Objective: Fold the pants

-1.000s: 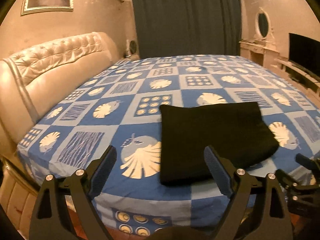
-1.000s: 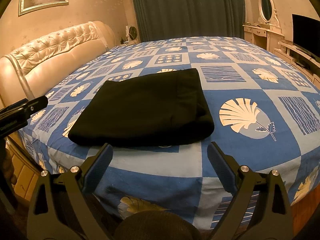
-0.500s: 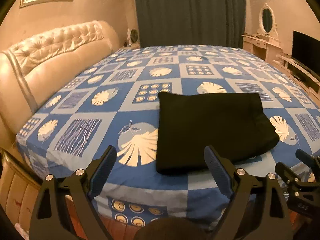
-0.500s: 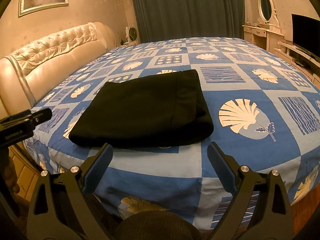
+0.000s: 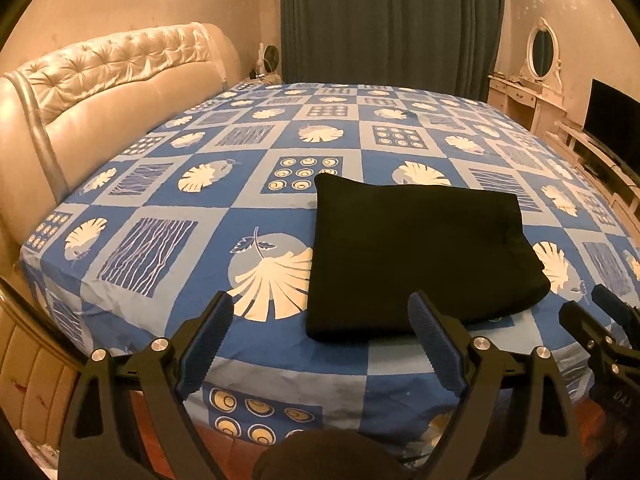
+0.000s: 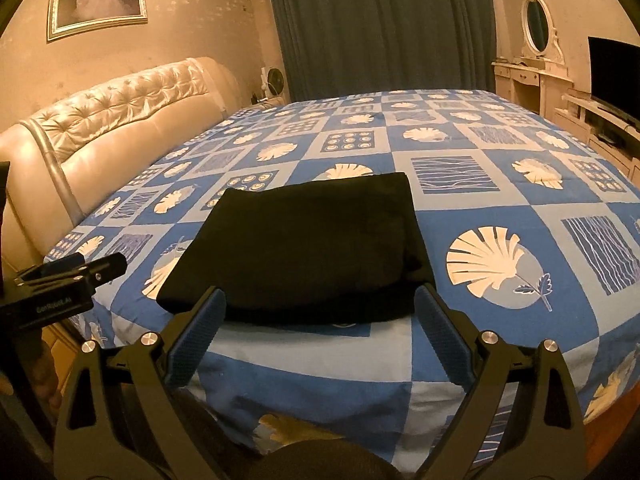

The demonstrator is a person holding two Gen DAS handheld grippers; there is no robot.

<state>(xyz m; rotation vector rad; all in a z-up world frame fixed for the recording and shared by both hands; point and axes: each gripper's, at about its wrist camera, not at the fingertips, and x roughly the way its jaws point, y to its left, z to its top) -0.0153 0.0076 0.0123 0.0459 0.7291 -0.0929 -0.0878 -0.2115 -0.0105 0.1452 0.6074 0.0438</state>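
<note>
The black pants (image 5: 416,252) lie folded into a flat rectangle near the front edge of the bed (image 5: 280,216); they also show in the right wrist view (image 6: 308,244). My left gripper (image 5: 320,308) is open and empty, held off the bed's front edge, left of the pants' near corner. My right gripper (image 6: 320,304) is open and empty, just in front of the pants' near edge, not touching them. Each gripper shows at the other view's edge.
A blue shell-patterned sheet (image 6: 500,256) covers the bed. A padded cream headboard (image 5: 100,92) runs along the left. A dark curtain (image 5: 384,24) hangs behind. A dressing table with mirror (image 5: 536,80) and a TV (image 5: 612,120) stand at the right.
Both grippers have drawn back and tilted a little, staying open. The folded pants have not moved.
</note>
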